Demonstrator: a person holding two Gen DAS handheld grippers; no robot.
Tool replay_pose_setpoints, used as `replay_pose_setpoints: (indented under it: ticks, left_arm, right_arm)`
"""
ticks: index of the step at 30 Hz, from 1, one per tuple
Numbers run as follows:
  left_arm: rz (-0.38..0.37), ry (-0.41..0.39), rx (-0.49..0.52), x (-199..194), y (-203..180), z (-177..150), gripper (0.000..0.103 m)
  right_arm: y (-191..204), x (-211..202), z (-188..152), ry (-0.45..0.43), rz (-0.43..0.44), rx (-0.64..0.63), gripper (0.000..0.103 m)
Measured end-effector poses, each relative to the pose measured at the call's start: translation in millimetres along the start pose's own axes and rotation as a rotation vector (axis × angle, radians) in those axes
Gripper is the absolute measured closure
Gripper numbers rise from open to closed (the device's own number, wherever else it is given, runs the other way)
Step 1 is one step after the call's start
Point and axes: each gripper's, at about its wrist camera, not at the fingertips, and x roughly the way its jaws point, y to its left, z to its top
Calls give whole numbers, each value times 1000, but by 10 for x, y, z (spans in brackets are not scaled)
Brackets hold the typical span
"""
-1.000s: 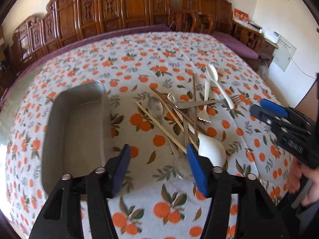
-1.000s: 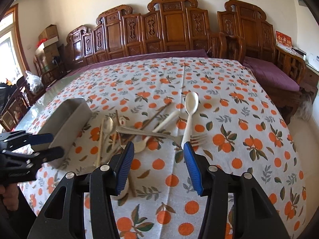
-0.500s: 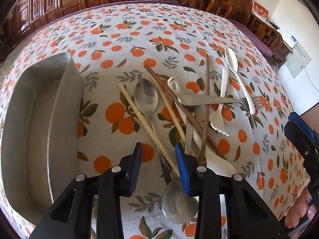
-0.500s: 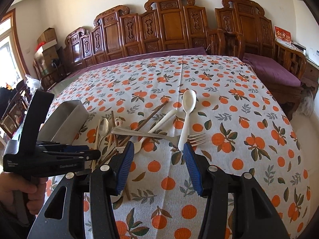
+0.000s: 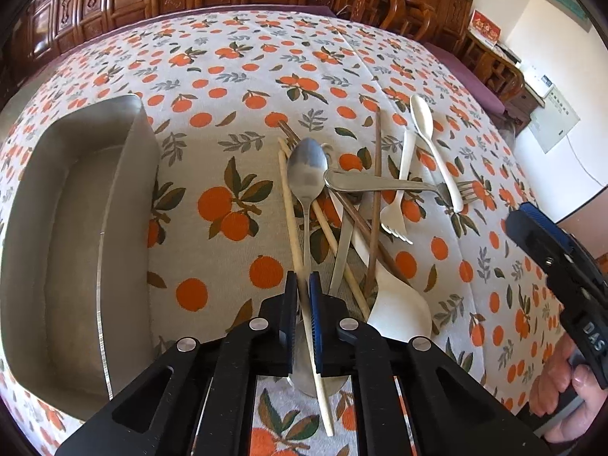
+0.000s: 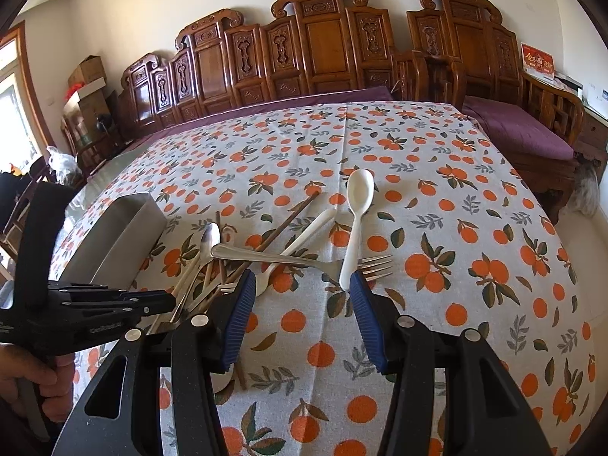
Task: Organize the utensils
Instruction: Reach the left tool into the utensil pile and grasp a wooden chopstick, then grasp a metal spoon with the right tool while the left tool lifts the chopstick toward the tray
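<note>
Your left gripper (image 5: 303, 304) hides pale chopstick (image 5: 290, 224) midsection, steel spoon (image 5: 307, 174) handle end; tray (image 5: 125, 197) near corner cut off.

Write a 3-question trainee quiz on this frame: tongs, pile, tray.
1. True or false: the left tongs are shut on a pale chopstick.
2. What do the right tongs hold? A) white spoon B) metal fork C) nothing
3. Fill in: the metal tray holds ____ utensils so far.

Key:
1. True.
2. C: they are open above the tablecloth.
3. No; it looks empty.
</note>
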Motion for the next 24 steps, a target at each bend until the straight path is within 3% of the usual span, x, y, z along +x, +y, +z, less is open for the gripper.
replay_pose_setpoints:
  ticks: [15,24]
  left_arm:
    - [-46,-112,80,-438,255,-262,99]
    - [-122,-181,64,-678,378,-245,99]
  right_arm:
    - [115,249,18,53,-10,-11,49]
    - [496,439,33,83,65,-45,53]
